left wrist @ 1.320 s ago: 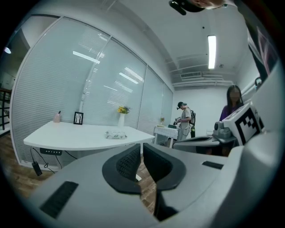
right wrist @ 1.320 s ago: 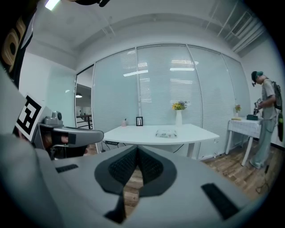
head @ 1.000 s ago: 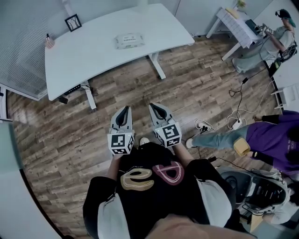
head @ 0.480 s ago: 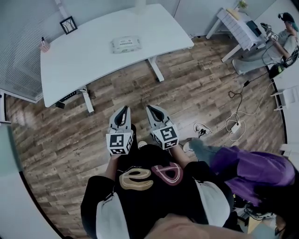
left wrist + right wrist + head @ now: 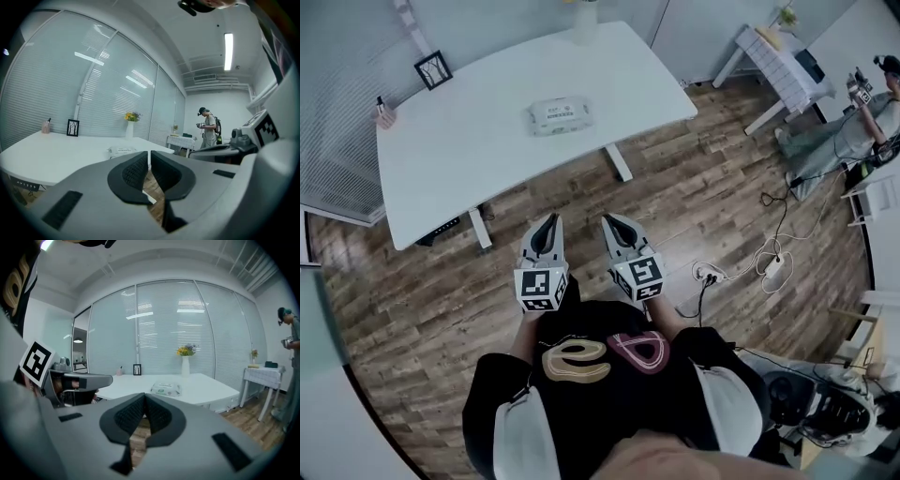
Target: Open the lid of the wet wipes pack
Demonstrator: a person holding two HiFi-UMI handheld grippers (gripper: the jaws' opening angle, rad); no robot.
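A white wet wipes pack (image 5: 560, 115) lies flat near the middle of the white table (image 5: 469, 159); it also shows small in the left gripper view (image 5: 123, 150) and the right gripper view (image 5: 165, 389). My left gripper (image 5: 547, 222) and right gripper (image 5: 613, 221) are held side by side over the wooden floor, well short of the table, both pointing toward it. Both have their jaws together with nothing between them. The left gripper (image 5: 149, 154) and the right gripper (image 5: 144, 396) each show their dark pads meeting at the tips.
On the table's far side stand a small framed picture (image 5: 434, 68), a pink bottle (image 5: 385, 114) and a vase of flowers (image 5: 185, 363). A power strip and cables (image 5: 769, 265) lie on the floor to the right. A person (image 5: 853, 117) stands at far right by another table (image 5: 778, 62).
The table and pack have come closer in the head view as I walked forward. The person in purple at the right has left the view. Both grippers stay shut.
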